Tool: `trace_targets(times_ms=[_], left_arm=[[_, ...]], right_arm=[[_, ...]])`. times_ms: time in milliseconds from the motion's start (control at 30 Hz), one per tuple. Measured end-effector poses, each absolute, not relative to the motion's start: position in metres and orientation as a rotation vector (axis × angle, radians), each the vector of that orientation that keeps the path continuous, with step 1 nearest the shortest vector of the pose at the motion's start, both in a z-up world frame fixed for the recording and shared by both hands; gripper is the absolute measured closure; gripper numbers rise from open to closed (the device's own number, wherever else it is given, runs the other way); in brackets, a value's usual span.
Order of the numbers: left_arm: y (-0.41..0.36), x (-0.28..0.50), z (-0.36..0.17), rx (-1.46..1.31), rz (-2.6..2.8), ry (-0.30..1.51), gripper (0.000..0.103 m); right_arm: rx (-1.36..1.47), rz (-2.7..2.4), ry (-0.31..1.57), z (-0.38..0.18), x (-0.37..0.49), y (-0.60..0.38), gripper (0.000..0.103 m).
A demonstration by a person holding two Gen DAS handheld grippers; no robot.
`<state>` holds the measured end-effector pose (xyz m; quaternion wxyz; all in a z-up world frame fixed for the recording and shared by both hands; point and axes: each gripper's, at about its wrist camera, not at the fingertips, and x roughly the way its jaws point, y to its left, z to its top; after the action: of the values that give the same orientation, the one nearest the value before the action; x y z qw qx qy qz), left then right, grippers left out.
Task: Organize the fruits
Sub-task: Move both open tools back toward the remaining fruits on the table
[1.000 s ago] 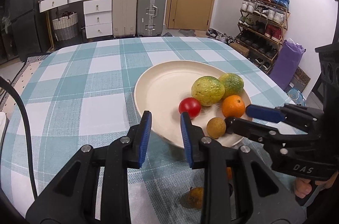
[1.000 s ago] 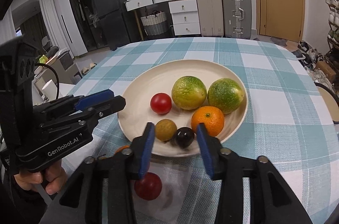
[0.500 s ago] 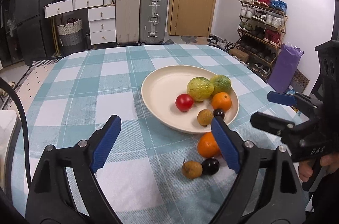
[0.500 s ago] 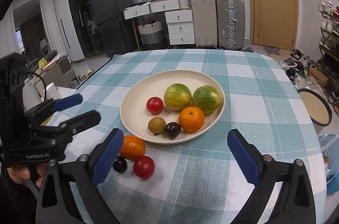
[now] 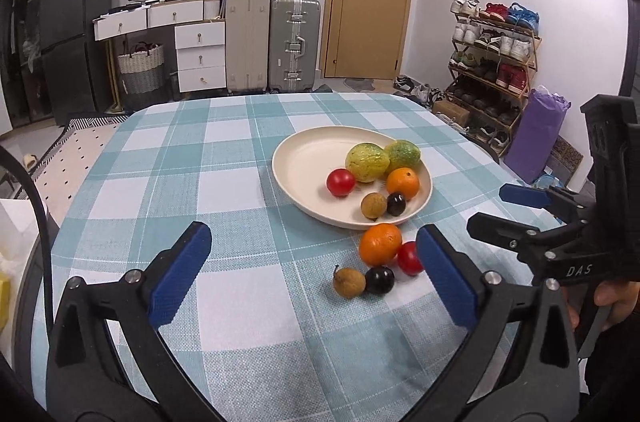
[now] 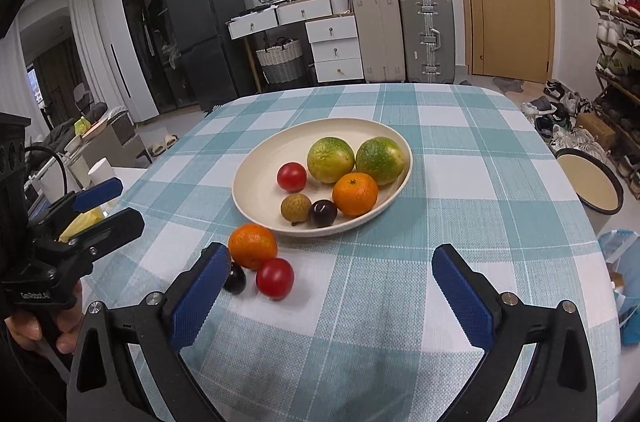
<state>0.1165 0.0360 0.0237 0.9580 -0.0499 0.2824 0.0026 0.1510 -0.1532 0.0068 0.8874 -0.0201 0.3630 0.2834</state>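
We take the cream plate (image 6: 256, 178) as our landmark on the checked surface (image 5: 208, 182). Our left gripper (image 5: 312, 274) hangs released to the near left of the plate, its blue pads spread wide and holding nothing. Off the plate, just in front of its near rim, sit four loose fruits: a brown longan (image 5: 349, 282), touching a dark grape (image 5: 379, 280), then an orange mandarin (image 5: 380, 244) nearest the rim, and a red tomato (image 5: 409, 258) beside it. On the plate itself we see a second tomato (image 6: 291, 176) toward its left, a second longan (image 6: 295, 208) and a dark plum-like fruit (image 6: 323, 213) at the near edge, an orange (image 6: 355, 193) to their right, and two green-yellow fruits (image 6: 331, 159) side by side at the back. Our right gripper (image 6: 332, 286) is likewise released and empty, hovering near the plate's front, right of the loose fruits.
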Motion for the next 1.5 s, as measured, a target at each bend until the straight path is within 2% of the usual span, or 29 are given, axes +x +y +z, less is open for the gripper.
trace_targets(times_ms=[1500], left_arm=[[0.030,0.136,-0.017,-0.105,-0.018,0.720,0.001]], right_arm=[[-0.093,0.588,0.884,-0.026,0.143,-0.139,0.000]])
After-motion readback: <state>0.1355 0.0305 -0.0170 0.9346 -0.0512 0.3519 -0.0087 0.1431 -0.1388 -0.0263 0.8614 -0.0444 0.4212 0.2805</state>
